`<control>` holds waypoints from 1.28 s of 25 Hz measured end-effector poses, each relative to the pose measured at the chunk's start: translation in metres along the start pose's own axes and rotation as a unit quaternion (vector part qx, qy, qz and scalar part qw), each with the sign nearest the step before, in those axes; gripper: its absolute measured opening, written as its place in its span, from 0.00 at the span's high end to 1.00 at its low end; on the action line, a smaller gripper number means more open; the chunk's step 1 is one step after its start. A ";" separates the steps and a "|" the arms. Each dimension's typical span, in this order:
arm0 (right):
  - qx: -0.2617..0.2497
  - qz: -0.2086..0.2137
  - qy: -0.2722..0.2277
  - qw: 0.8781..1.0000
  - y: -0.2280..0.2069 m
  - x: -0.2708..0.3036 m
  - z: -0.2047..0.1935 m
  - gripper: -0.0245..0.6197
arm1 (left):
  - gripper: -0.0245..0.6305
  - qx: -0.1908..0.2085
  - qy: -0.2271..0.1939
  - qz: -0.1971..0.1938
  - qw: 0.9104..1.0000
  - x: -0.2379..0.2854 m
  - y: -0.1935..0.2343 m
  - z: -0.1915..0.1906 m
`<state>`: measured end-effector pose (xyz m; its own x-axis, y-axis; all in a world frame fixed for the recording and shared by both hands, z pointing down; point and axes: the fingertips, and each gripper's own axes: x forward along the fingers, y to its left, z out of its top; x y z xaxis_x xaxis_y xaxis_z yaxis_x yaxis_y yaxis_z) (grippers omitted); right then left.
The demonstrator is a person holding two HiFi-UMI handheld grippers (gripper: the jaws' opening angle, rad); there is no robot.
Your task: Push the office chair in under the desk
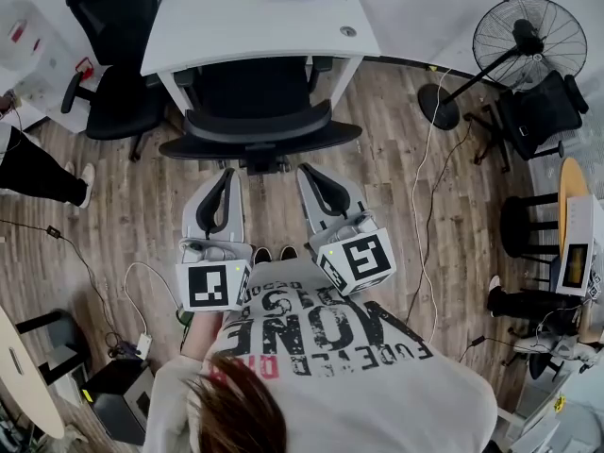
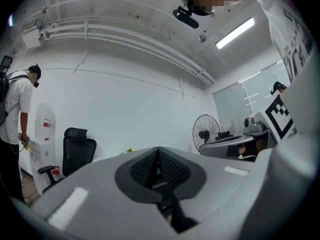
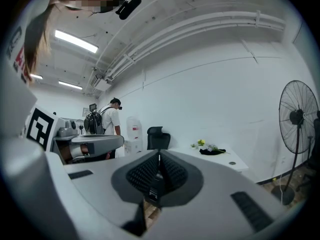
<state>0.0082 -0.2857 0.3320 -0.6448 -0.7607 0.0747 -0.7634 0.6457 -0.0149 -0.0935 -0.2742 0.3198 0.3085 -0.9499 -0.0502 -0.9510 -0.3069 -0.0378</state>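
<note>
Left hand-held gripper [image 2: 159,154] shut; head view: office chair [image 1: 255,125].

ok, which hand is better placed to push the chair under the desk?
Left, barely. The left tool and right tool are shut, aimed at the chair from just behind its backrest, either side of its middle; the left tip looks slightly nearer centre. Pushing with both seems steadier.

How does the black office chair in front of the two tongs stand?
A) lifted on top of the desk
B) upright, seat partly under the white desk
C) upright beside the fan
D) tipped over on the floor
B: the head view shows the office chair upright, its seat partly under the white desk, backrest toward the left tongs and right tongs.
</note>
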 end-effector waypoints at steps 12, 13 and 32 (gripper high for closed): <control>0.005 -0.007 -0.004 1.000 -0.006 0.004 0.000 0.93 | 0.94 0.001 0.001 0.002 1.000 0.003 0.006 -0.001; 0.005 -0.007 -0.004 1.000 -0.006 0.004 0.001 0.93 | 0.94 0.000 0.001 0.002 1.000 0.004 0.006 -0.001; 0.004 -0.009 0.006 1.000 -0.012 0.008 -0.005 0.93 | 0.94 -0.005 0.002 0.002 1.000 0.009 0.007 -0.004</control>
<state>0.0118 -0.2993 0.3375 -0.6310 -0.7708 0.0879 -0.7748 0.6318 -0.0213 -0.0975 -0.2849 0.3235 0.3038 -0.9516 -0.0458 -0.9526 -0.3028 -0.0278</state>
